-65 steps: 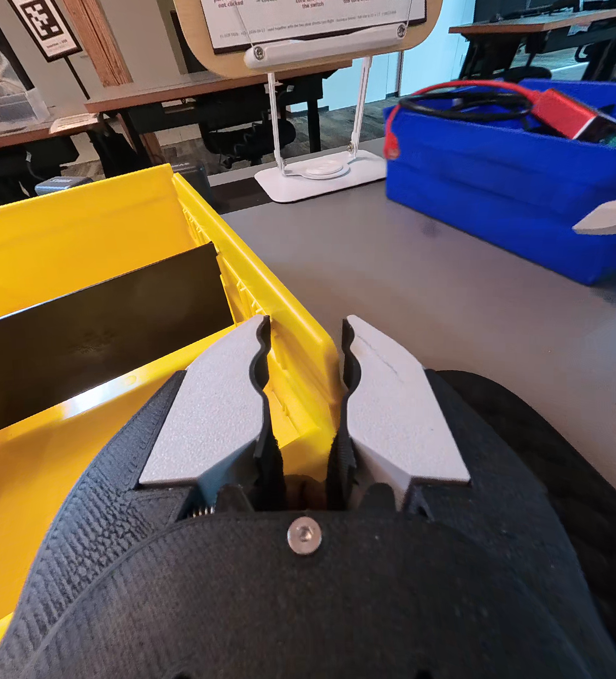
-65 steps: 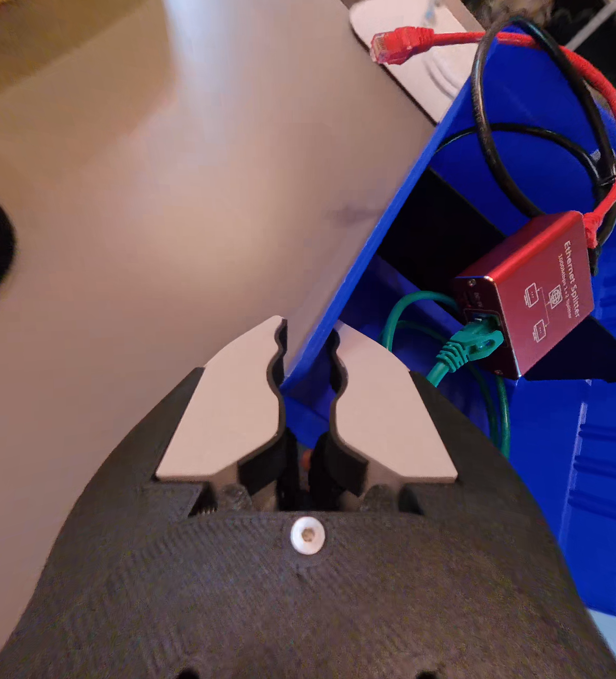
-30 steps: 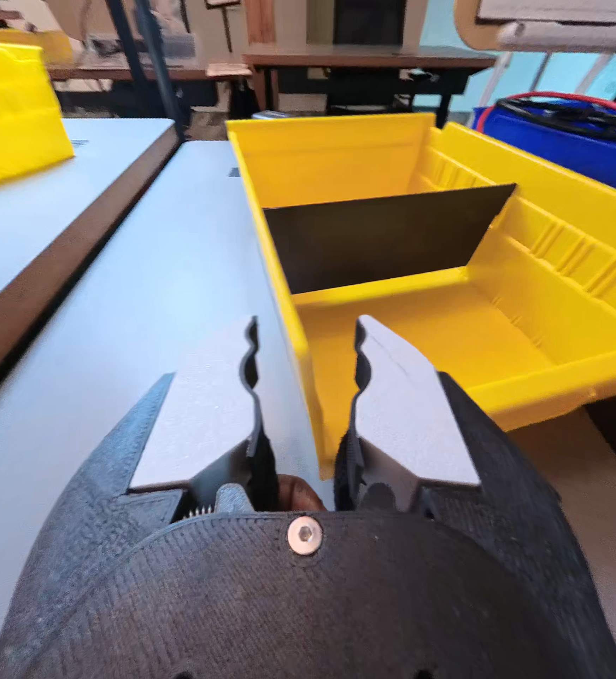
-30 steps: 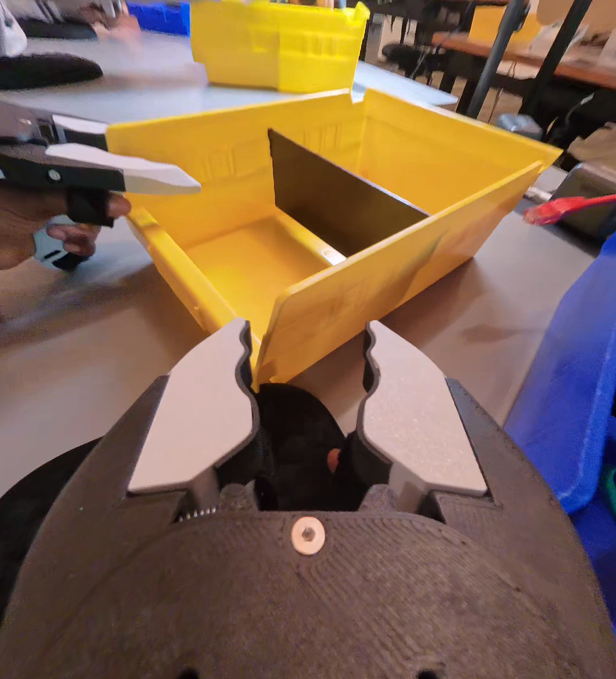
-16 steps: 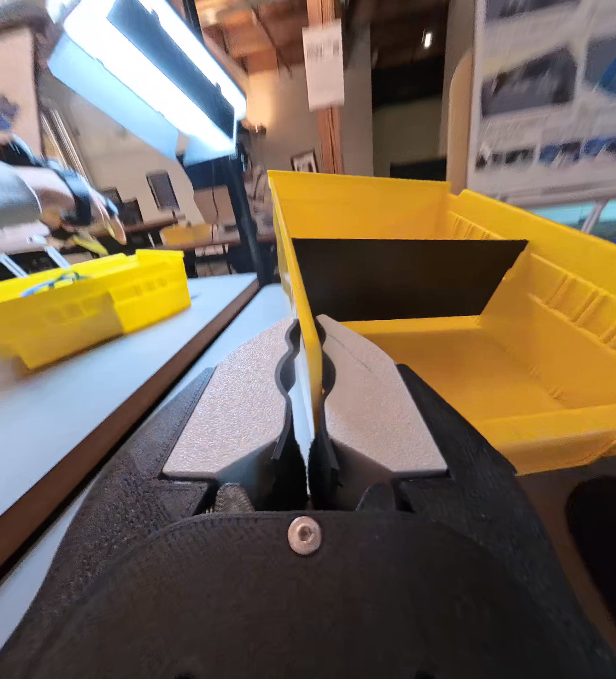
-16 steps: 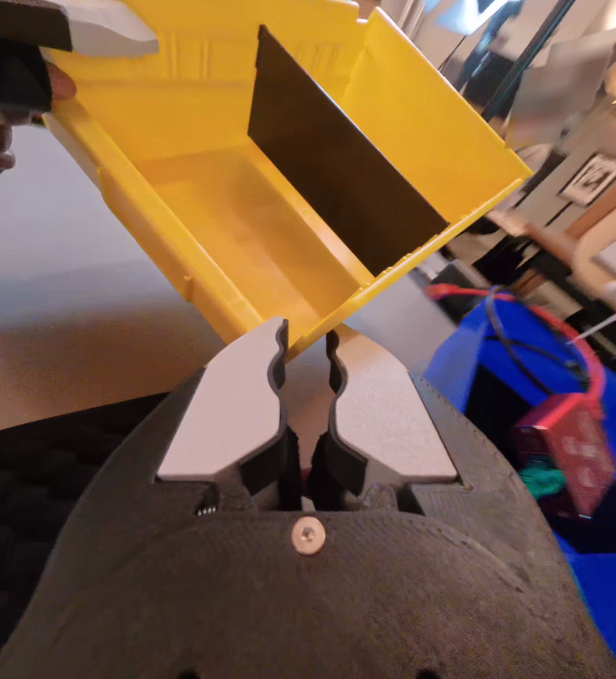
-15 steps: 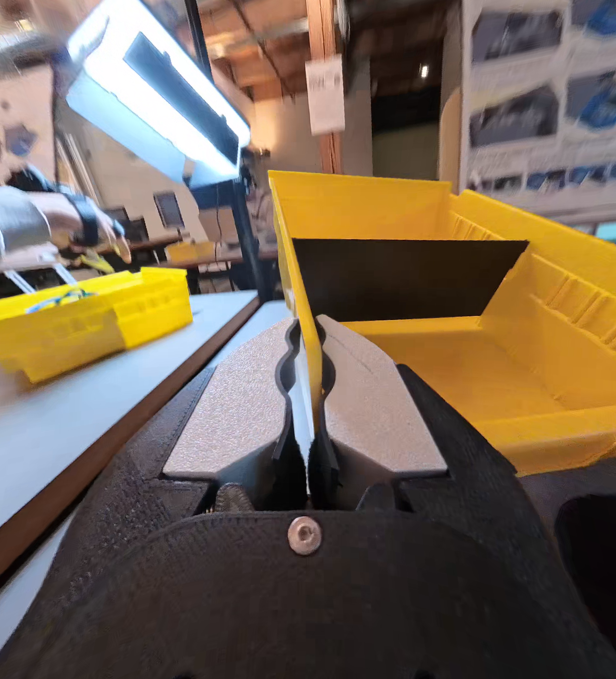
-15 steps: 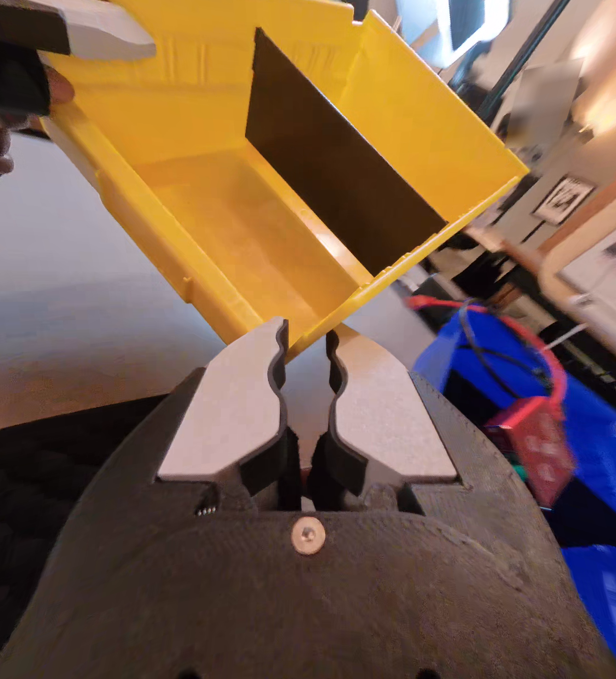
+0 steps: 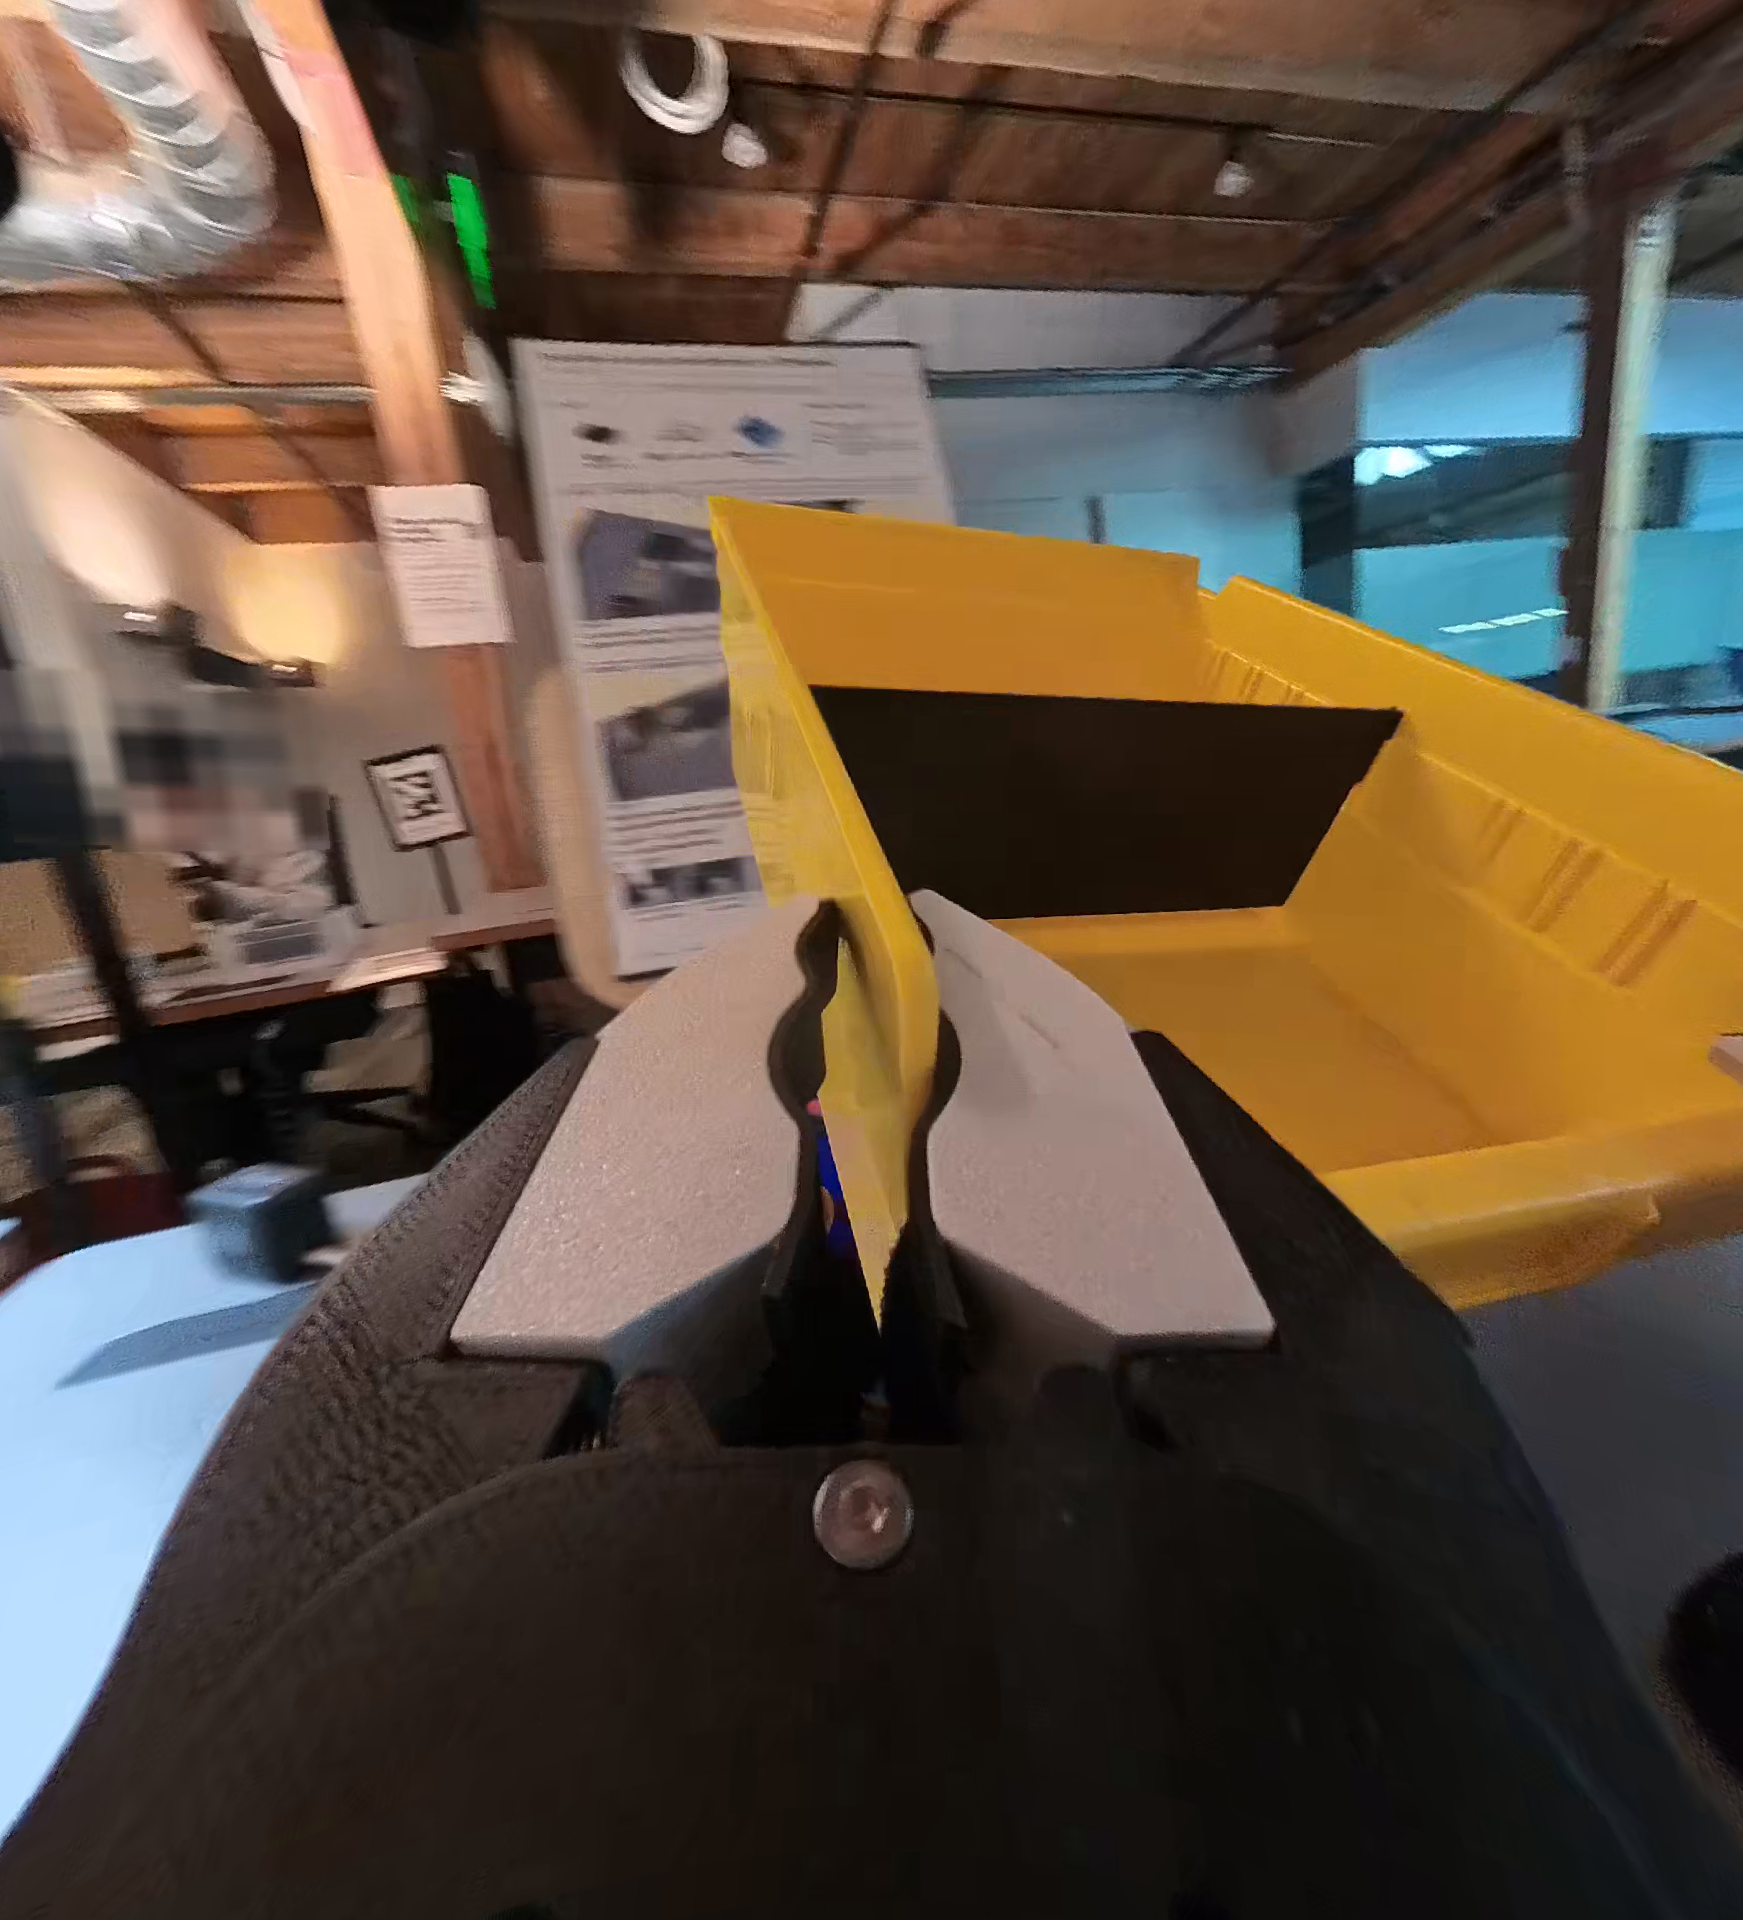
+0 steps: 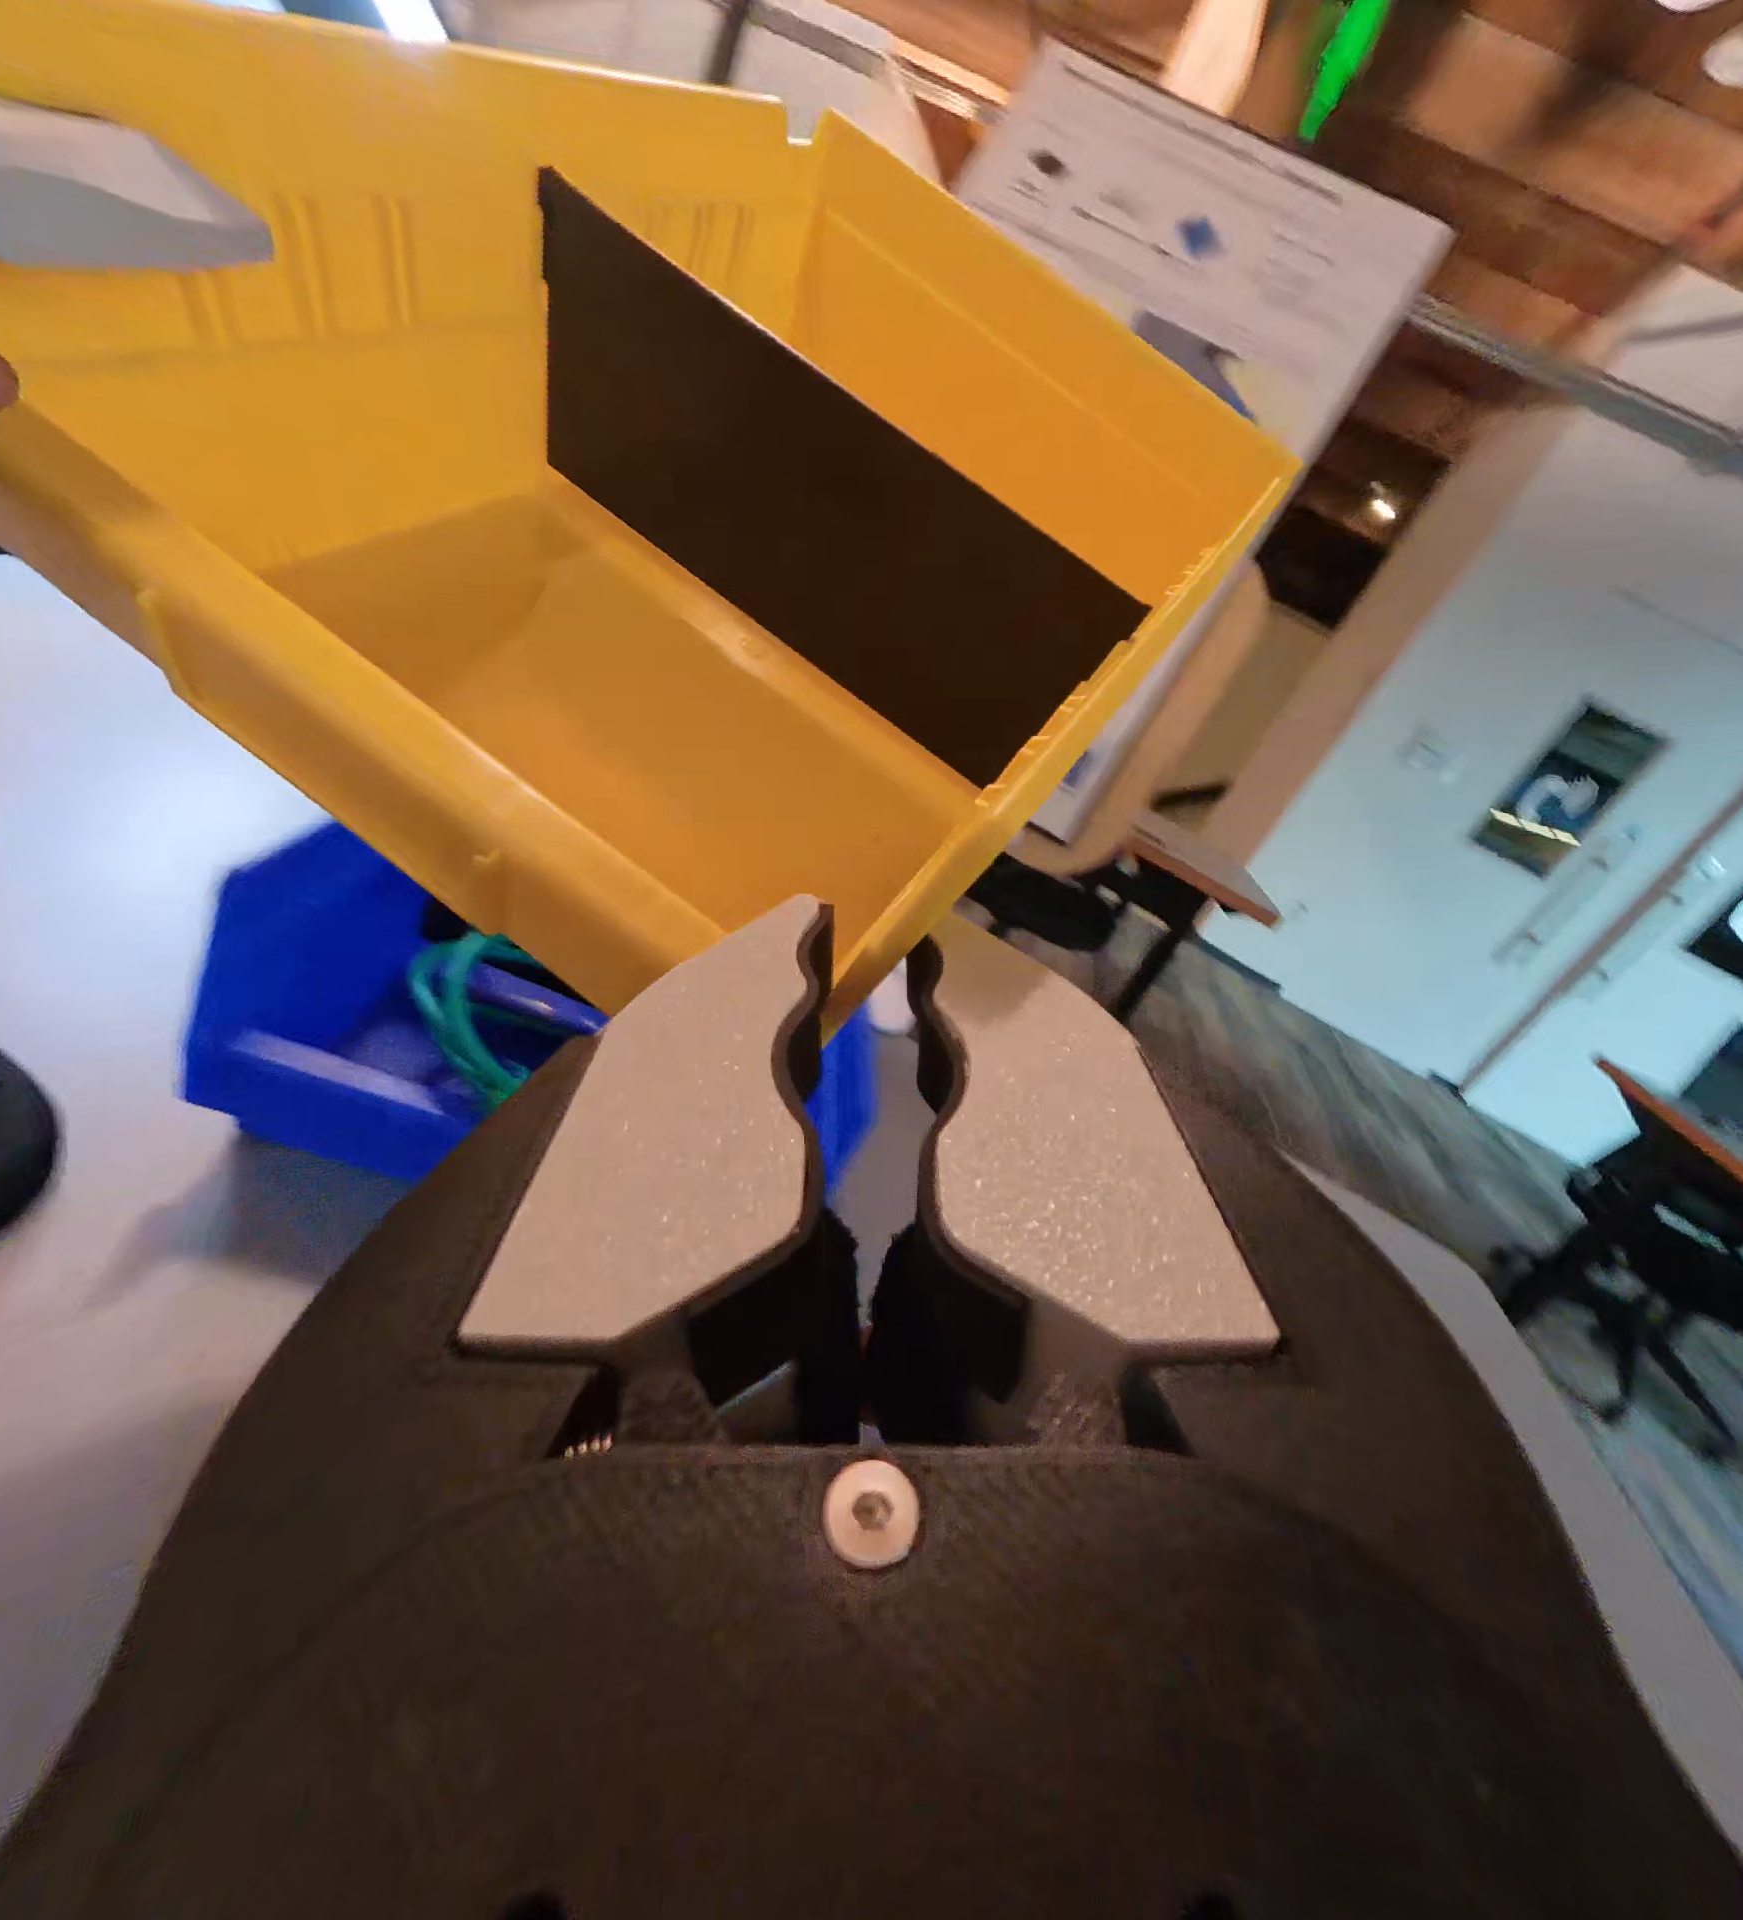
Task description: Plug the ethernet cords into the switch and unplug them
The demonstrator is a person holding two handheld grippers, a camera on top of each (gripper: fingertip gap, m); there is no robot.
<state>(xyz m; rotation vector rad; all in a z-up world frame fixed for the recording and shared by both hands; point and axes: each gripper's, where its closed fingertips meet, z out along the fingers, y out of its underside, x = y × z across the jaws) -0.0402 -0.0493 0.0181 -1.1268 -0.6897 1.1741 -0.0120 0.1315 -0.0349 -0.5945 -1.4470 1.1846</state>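
An empty yellow bin (image 9: 1521,831) with a black divider (image 9: 1085,800) hangs in the air, tilted. My left gripper (image 9: 877,935) is shut on its left side wall. My right gripper (image 10: 869,951) is shut on the near end of the right side wall of the bin (image 10: 950,343), just in front of the divider (image 10: 825,499). A finger of the left gripper (image 10: 98,208) shows at the bin's far rim in the right wrist view. A green cord (image 10: 462,997) lies in a blue bin (image 10: 327,987) below. No switch can be made out.
The grey table (image 10: 67,779) lies under the lifted bin and shows at lower left in the left wrist view (image 9: 67,1455), with a blurred dark grey box (image 9: 254,1226) on it. Desks, chairs and a poster board stand beyond. Some 20 cm of space lies between my two pairs of fingers.
Both grippers closed on the yellow bin's side walls and lifted it off the table. Both views have swung upward; the blue bin now shows beneath the yellow one.
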